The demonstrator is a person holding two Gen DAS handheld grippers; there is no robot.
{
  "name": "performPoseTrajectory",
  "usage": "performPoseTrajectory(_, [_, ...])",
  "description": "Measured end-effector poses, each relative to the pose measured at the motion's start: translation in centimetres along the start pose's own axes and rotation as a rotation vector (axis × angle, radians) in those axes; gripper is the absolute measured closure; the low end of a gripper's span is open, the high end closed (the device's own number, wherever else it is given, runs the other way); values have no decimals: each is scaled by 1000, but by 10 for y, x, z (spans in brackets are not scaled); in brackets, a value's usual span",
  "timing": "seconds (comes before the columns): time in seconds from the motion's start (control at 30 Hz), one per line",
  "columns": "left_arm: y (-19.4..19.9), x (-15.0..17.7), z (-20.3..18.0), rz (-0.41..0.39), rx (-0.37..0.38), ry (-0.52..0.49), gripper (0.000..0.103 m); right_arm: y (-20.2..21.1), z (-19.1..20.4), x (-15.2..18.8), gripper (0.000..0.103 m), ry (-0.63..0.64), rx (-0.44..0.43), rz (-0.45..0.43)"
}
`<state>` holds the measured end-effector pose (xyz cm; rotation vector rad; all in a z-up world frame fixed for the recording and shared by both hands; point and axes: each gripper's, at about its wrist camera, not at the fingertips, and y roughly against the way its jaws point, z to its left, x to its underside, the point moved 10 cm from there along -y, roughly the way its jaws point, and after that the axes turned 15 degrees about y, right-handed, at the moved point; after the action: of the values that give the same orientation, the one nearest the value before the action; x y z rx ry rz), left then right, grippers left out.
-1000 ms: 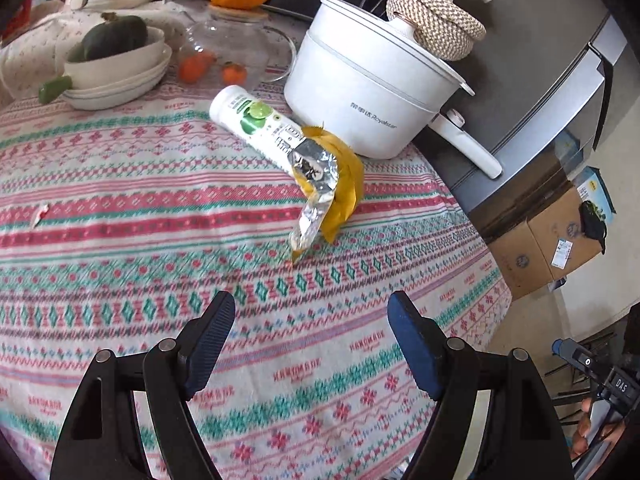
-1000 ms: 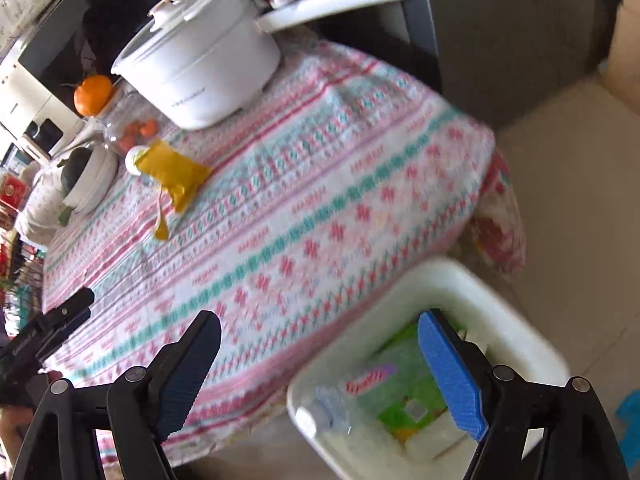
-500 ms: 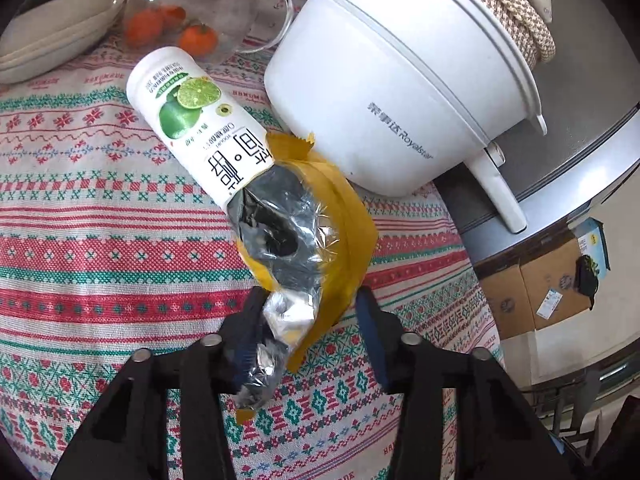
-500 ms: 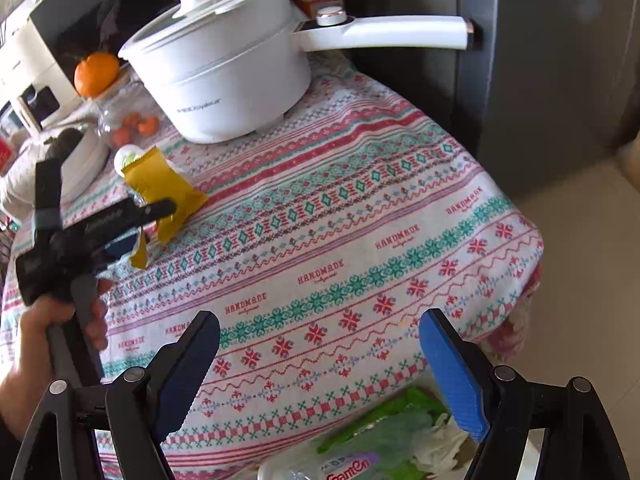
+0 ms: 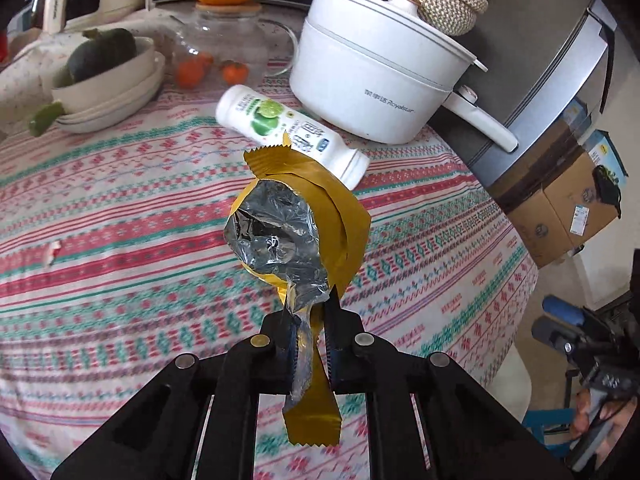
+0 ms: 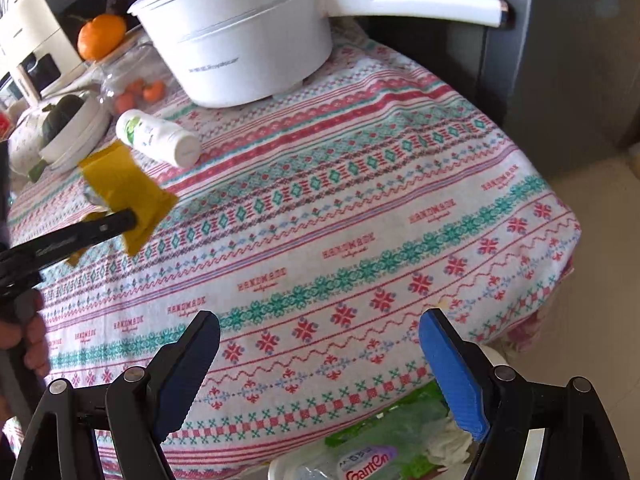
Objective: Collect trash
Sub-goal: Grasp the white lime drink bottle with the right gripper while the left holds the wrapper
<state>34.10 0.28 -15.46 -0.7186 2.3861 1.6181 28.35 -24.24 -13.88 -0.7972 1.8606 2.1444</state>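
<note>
Clamped tight in the left gripper [image 5: 310, 332] is the yellow foil wrapper [image 5: 304, 232], which is held up clear of the patterned tablecloth [image 5: 120, 240], its silver inside turned toward the camera. Just behind it, a white lime-print bottle [image 5: 280, 128] is seen lying on its side beside the white pot [image 5: 372, 80]. Over at the table's edge, the right gripper [image 6: 320, 364] is held wide apart with nothing between its blue pads, above the white trash bin [image 6: 280, 470], where wrappers are already piled.
</note>
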Motion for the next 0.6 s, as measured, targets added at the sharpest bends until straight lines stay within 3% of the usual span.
performPoseTrajectory(0.2, [70, 9, 61, -75, -44, 34, 92, -20, 46, -38, 17, 135, -67, -51])
performPoseTrajectory(0.33, [84, 13, 103, -81, -73, 80, 92, -54, 79, -68, 17, 259, -110, -67])
performPoseTrajectory(0.6, [86, 31, 159, -24, -106, 144, 92, -119, 114, -130, 18, 448, -84, -109])
